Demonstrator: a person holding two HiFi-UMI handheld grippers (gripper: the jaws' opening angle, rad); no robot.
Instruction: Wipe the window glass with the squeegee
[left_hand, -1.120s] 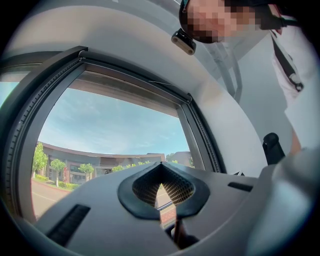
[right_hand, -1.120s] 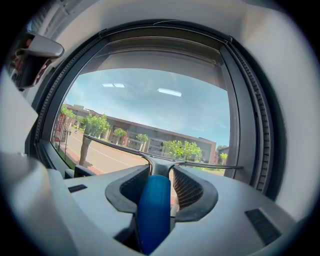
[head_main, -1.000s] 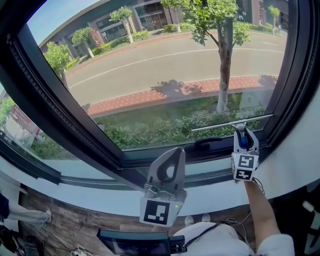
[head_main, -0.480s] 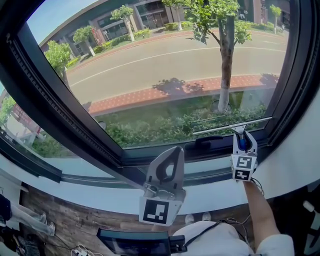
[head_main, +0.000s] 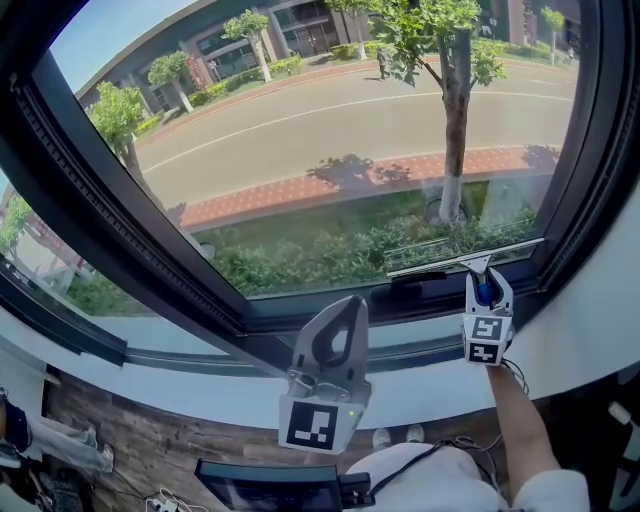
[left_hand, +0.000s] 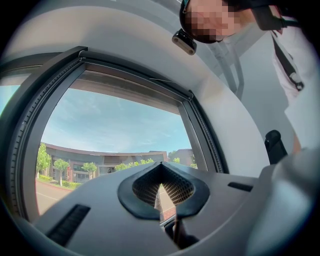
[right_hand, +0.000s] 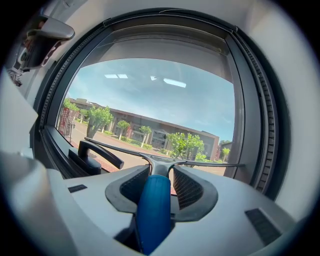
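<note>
The right tongs (head_main: 486, 287) hold the squeegee (head_main: 455, 258) with its blade against the window glass (head_main: 330, 140), near the lower frame (head_main: 300, 306).

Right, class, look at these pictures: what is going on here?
A person is at a window with a gripper in each hand. The right gripper is shut on the blue handle of the squeegee, whose blade lies across the lower right of the window glass, just above the black window handle. The left gripper is shut on nothing and hangs below the pane, away from the glass.
</note>
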